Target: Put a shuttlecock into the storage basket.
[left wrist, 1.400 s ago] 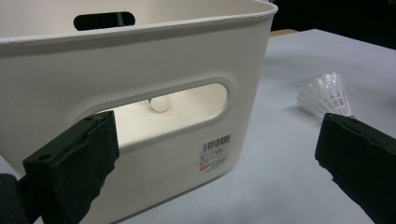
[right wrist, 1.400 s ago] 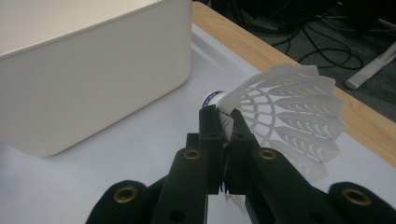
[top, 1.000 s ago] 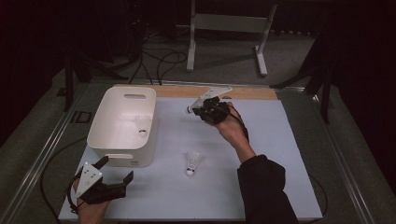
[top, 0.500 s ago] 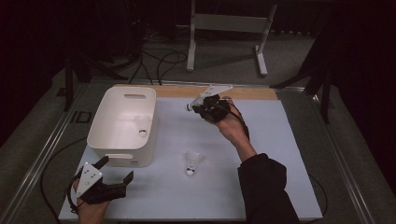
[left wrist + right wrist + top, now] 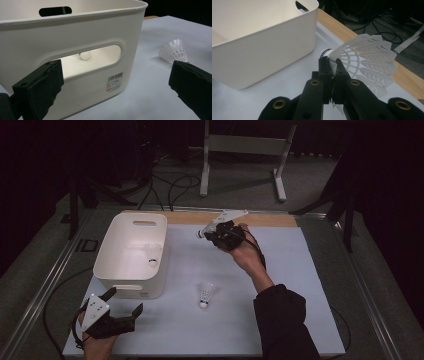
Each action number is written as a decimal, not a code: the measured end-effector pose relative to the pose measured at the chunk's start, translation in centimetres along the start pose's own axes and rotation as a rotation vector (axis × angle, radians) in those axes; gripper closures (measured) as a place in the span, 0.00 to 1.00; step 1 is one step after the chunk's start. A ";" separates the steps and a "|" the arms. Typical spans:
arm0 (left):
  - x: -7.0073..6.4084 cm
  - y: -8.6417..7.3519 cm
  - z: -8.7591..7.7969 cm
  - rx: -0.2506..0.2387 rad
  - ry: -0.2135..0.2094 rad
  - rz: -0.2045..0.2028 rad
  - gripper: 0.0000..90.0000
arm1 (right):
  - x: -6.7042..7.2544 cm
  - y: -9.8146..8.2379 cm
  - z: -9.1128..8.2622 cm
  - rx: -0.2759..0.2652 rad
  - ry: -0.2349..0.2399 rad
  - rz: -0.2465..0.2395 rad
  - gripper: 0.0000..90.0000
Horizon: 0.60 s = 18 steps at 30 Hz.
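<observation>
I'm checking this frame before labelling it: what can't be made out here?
- Shuttlecock in the bin, left gripper view: just its cork shows through the handle slot; the bin wall hides the rest.
- Held shuttlecock, right gripper view: the right gripper covers its lower skirt.
- Bin label: print too small.

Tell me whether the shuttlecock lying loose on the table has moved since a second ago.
No. The loose shuttlecock lies at the same spot on the white table, just off the near right corner of the white bin, as before.
</observation>
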<state>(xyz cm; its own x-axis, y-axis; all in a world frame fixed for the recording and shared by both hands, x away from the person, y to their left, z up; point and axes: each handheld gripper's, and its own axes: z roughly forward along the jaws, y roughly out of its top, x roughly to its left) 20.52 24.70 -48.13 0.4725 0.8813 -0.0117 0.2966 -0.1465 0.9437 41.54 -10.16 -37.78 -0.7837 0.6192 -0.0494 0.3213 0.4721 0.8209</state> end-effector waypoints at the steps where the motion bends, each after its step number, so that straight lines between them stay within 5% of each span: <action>1: 0.0 0.0 0.0 0.000 0.000 0.000 0.00 | 0.0 0.0 0.0 -0.002 0.004 0.001 0.98; 18: 0.0 0.0 0.0 0.001 -0.001 0.000 0.00 | 0.6 0.7 0.0 -0.021 0.016 -0.012 0.98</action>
<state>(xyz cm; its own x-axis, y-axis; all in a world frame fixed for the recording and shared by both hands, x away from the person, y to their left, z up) 20.51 24.70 -48.12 0.4731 0.8810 -0.0116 0.2971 -0.1472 0.9434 41.30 -9.41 -37.23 -0.7956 0.6037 -0.0503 0.3011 0.4662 0.8318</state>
